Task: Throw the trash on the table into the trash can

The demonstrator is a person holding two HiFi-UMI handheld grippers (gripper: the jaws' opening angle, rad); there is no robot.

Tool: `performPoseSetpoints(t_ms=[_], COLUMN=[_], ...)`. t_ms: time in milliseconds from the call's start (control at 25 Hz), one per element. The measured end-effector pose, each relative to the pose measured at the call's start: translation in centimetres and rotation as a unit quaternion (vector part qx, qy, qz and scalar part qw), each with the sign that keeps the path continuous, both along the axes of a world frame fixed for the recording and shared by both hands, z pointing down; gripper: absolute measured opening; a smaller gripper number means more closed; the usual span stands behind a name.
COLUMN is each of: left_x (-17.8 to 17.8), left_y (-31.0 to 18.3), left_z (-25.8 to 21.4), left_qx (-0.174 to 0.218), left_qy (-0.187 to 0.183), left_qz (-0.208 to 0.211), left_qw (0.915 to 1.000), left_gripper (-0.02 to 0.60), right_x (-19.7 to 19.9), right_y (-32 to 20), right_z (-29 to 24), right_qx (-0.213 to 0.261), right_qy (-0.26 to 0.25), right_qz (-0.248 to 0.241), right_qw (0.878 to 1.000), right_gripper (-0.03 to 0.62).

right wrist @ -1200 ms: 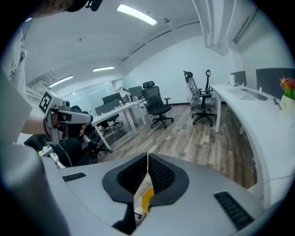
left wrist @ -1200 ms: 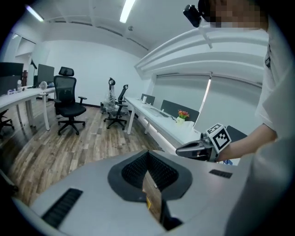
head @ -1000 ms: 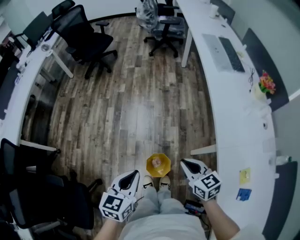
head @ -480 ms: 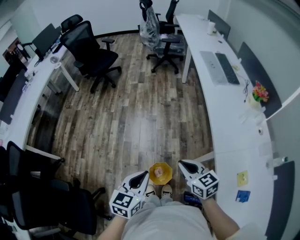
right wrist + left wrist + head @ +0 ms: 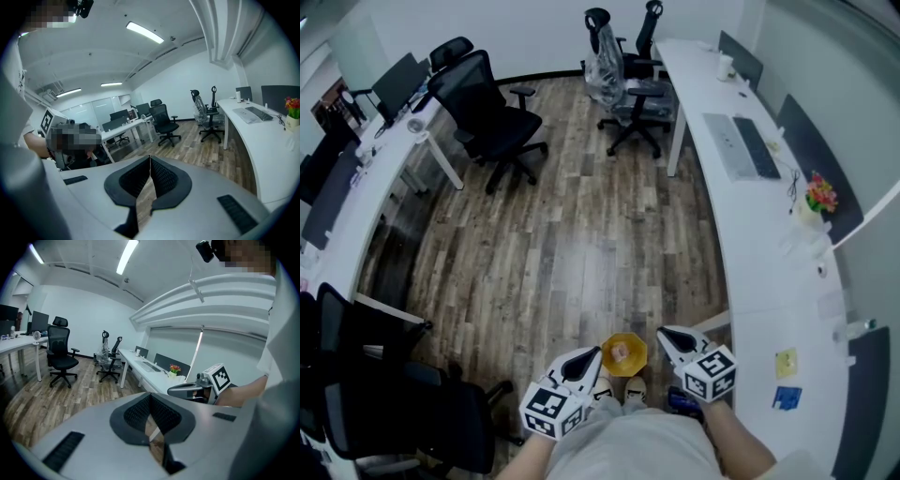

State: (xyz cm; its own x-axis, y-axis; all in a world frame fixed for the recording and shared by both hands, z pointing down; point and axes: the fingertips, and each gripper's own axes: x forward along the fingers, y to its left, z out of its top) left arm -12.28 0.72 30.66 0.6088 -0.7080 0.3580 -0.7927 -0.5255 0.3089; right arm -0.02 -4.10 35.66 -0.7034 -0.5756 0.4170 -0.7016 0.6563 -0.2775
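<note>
We hold the left gripper [image 5: 592, 356] and right gripper [image 5: 667, 336] either side of the yellow trash can [image 5: 638, 346] at our feet, fingers pressed together and empty, seemingly because a crumpled scrap [image 5: 620, 353] already lies inside it, off the tabletop [image 5: 769, 281].

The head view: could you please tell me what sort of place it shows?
Probably an open-plan office: long white desks, black swivel chairs, and a keyboard on one desk.

Steep overhead view (desk [image 5: 761, 267] probably shared)
</note>
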Motion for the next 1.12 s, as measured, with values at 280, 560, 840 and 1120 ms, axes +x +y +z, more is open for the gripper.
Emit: performPoseSetpoints(t_ms=[280, 560, 840, 1120], left_x=[-0.4, 0.4, 5.9, 17.3], left_y=[-0.1, -0.5, -1.6, -1.0], left_z=[-1.0, -1.0, -0.7, -0.5], left_qx=[0.01, 0.018, 0.016, 0.005], left_qy=[0.001, -0.007, 0.006, 0.015], left_qz=[-0.001, 0.023, 0.122, 0.269], left_qw=[1.0, 0.9996, 0.9924, 0.963], left_gripper=[0.002, 0.002, 0.002, 0.002], right_x=[0.2, 1.9, 8.4, 22.5], right_y=[0.0, 0.3, 2.6, 10.6], right_z=[0.1, -0.5, -1.3, -0.5], right_qx=[-0.001, 0.007, 0.013, 0.0], right_qy=[-0.004, -0.001, 0.011, 0.042], right_qz=[0.007, 0.034, 0.139, 0.32], right_qw=[1.0, 0.999, 0.99, 0.946], right_gripper=[0.032, 0.032, 0.032, 0.032])
